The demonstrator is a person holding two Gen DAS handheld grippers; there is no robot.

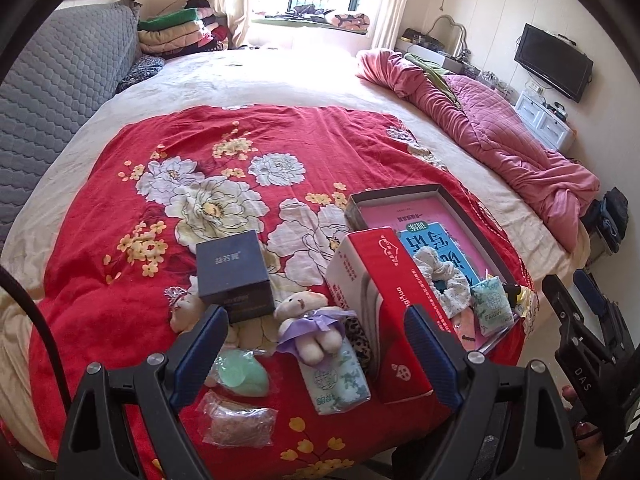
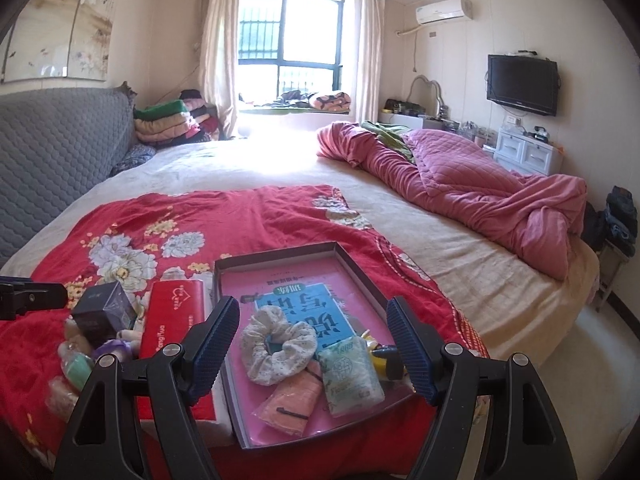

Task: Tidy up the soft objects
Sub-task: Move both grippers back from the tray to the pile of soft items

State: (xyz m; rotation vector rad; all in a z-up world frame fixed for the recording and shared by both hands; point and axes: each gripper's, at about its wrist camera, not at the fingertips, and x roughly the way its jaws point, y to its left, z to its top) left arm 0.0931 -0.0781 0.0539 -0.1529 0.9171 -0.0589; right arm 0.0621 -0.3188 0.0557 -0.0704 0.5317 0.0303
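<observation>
On the red floral bedspread [image 1: 120, 300], the small teddy bear [image 1: 306, 322] lies just beyond and between the spread fingers of the empty left gripper [image 1: 316, 356], legs toward it. Right of the red tissue box [image 1: 392, 320], the shallow box [image 2: 280, 254] by the bed's near edge holds a scrunchie [image 2: 276, 346]; the right gripper [image 2: 312, 352] hovers spread, empty.

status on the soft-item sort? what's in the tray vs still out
Done: scrunchie, one tissue pack and a pink bagged item lie in the tray. In hand: nothing; left gripper and right gripper both have open jaws. Left: bear, second tissue pack and green sponge remain on the red cloth.
</observation>
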